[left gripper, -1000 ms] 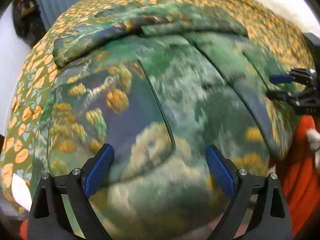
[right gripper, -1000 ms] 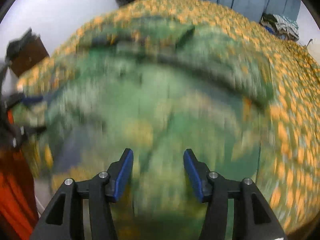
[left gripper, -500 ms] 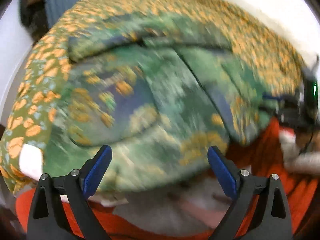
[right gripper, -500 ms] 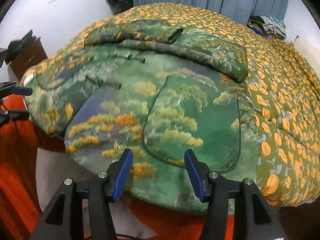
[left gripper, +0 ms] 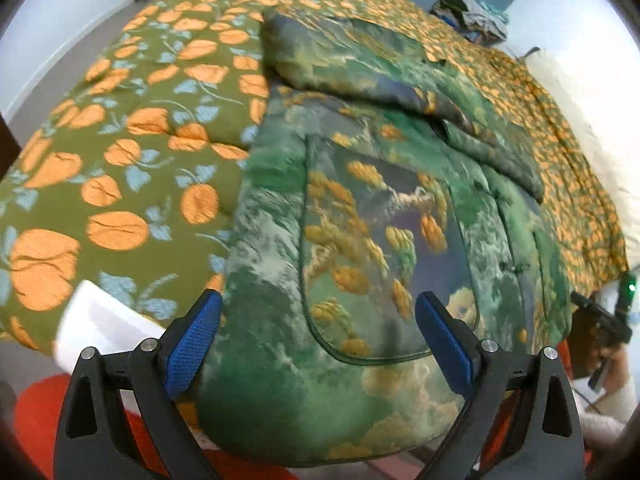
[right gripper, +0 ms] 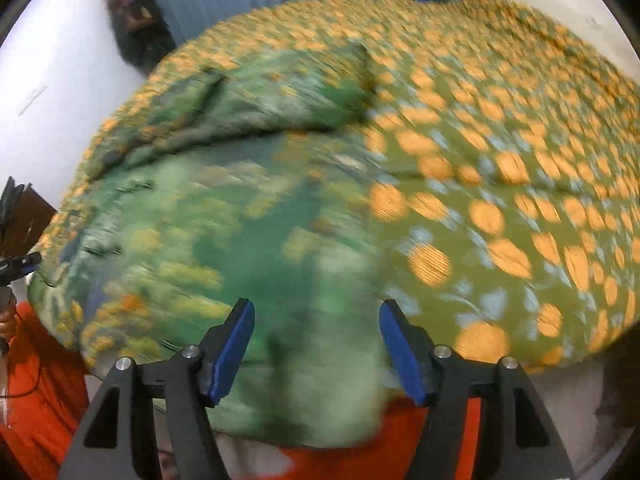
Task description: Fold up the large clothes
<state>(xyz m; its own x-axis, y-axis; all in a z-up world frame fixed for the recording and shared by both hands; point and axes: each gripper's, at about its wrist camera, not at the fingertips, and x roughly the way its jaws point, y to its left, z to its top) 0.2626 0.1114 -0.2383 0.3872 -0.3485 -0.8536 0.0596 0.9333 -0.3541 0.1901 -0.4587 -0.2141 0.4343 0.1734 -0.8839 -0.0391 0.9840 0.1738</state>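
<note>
A large padded green garment with a yellow and blue landscape print (left gripper: pixel 380 240) lies spread on the bed, its hem hanging over the near edge. Its far part is folded over in a thick band (left gripper: pixel 360 68). My left gripper (left gripper: pixel 316 340) is open and empty, hovering above the hem near the garment's left bottom corner. My right gripper (right gripper: pixel 316 348) is open and empty above the hem near the right bottom corner of the garment (right gripper: pixel 240 240), which is blurred in that view. Each gripper shows at the other view's edge.
The bed carries a green quilt with orange fruit print (left gripper: pixel 120 140), seen also in the right wrist view (right gripper: pixel 500 200). A white corner (left gripper: pixel 100 328) sticks out at the near left. Orange-red cloth (right gripper: pixel 36 400) lies below the bed edge. Piled clothes (left gripper: pixel 472 16) sit far back.
Both grippers have pulled back and swung outward, the left toward the garment's left corner, the right toward its right corner. Both stay open and empty.
</note>
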